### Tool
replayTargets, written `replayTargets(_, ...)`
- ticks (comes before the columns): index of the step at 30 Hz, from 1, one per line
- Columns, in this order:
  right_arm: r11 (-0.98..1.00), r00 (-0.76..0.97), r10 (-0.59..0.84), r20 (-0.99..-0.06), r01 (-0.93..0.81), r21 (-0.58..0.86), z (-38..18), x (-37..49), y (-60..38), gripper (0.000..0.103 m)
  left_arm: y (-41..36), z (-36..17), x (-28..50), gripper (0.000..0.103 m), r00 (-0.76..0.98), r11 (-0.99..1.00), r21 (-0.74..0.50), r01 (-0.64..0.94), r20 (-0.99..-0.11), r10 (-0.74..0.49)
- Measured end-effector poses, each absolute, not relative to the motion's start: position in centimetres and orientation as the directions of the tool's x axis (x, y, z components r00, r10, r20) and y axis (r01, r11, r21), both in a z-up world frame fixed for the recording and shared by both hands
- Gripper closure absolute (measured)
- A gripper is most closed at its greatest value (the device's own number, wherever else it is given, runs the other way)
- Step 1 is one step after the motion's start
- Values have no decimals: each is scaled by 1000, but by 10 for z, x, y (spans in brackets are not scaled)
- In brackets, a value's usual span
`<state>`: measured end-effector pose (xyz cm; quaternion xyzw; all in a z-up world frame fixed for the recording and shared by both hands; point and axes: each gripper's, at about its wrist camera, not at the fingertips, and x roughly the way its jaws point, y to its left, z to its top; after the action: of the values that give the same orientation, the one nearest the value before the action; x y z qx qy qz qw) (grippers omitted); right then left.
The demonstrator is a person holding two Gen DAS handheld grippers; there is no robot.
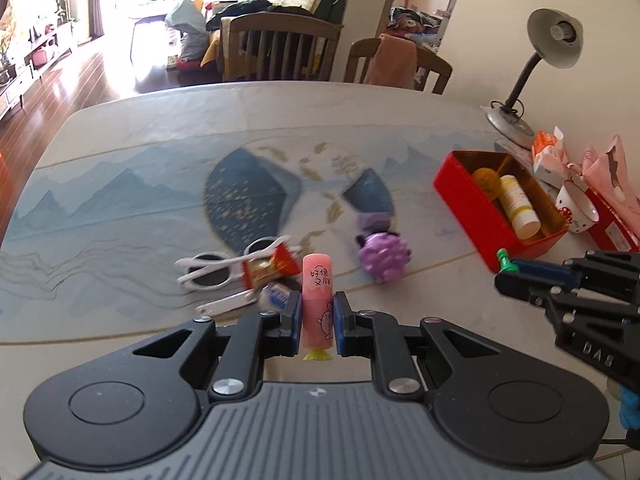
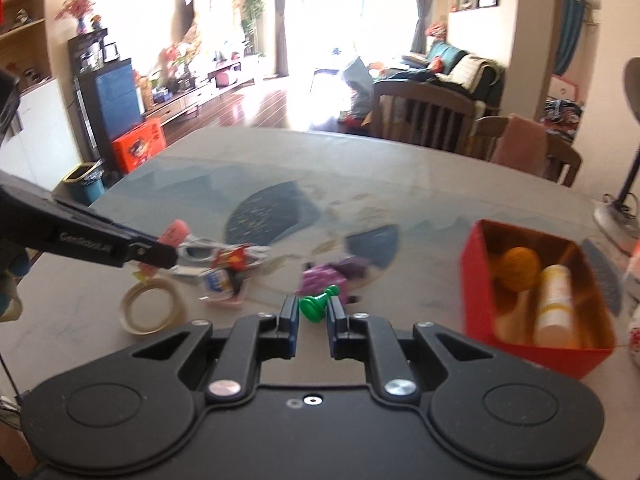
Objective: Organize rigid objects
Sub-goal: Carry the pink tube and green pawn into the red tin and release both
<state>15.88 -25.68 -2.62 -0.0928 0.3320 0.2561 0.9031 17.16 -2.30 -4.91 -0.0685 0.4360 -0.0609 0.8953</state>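
Left claw (image 1: 317, 316): it points down at a slant over the worktop (image 1: 132, 168); its two jaws are closed on a pink tube (image 1: 318, 300), which stands upright between the pads.
Pink tube: pale pink cylinder with black handwritten characters and a small cartoon drawing; a yellow-green frilled piece shows at its lower end; it is lifted above the worktop.
Right claw (image 2: 313, 312): it is also tilted downward, with the jaws closed on a green pawn (image 2: 318, 305); in the left view it comes in from the right side, near the front corner of the red box (image 1: 472, 216).
Green pawn: small bright green plastic piece with a round head and a wider base; it sits tilted between the pads.
Red box: open red tin with a golden inside, on the right part of the worktop; it holds an orange ball (image 2: 520, 268) and a white and yellow bottle (image 2: 554, 304), lying side by side.
Loose things: white sunglasses (image 1: 216, 266), a red wrapper (image 1: 272, 268), a purple bumpy toy (image 1: 384, 256) and a tape roll (image 2: 152, 308) lie on the worktop, left of the box.
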Motion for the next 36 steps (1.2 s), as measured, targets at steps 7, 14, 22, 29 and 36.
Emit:
replayTargets(7,882,694,366,-620,-471,-7,-17,181,-301,89,-63,-33,196,87,635,982,-175,78,-751,-184)
replayTargets(14,893,709,347,-613,-450,-14,-20,203,-335,89,-107,-25,226,87,625,975,-195,106,-750,-217)
replayTargets(22,901,705,340,-622,-434,0,-31,227,-372,89,-161,-19,262,87,601,970,-179,166,-761,-243)
replayTargets(29,906,694,333,-638,-423,13,-44,252,-391,89,-201,-25,301,87,572,967,-161,199,-782,-248)
replayTargets(36,906,670,337,-662,-423,33,-57,272,-404,89,-237,-39,332,87,521,956,-160,247,-810,-270)
